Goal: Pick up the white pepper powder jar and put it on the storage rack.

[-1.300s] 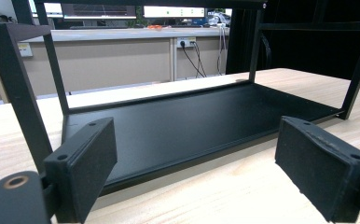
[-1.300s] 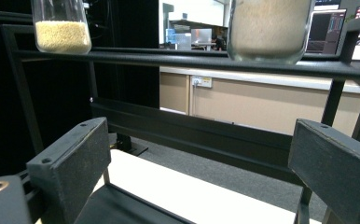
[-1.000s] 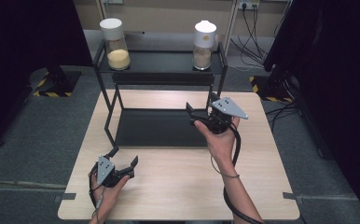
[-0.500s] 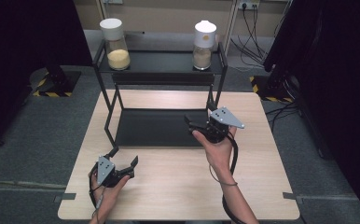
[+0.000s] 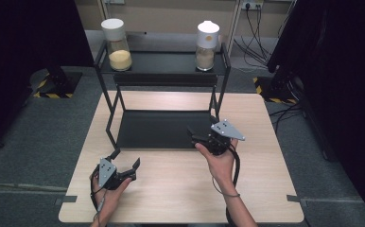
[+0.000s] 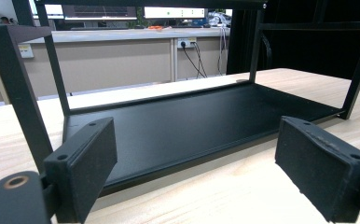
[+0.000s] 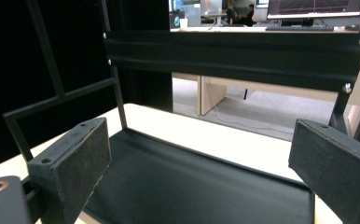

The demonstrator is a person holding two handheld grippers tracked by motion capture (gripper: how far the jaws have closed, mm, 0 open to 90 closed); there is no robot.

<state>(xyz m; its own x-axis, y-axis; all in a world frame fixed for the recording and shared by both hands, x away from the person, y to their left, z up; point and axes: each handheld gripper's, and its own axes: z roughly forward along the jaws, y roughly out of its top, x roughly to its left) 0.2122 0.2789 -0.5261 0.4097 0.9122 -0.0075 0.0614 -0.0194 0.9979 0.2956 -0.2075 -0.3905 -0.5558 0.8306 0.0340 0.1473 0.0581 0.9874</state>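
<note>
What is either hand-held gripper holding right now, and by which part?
Nothing. The left hand-held gripper and right hand-held gripper both stand open and empty.

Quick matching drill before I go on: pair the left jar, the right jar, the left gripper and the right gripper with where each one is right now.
1 left jar
2 right jar
3 left gripper
4 right gripper

a over the rack's lower shelf corner
b top shelf, right end
c open above the bare tabletop
d top shelf, left end

Pairs: 1-d, 2-b, 3-c, 4-a
</note>
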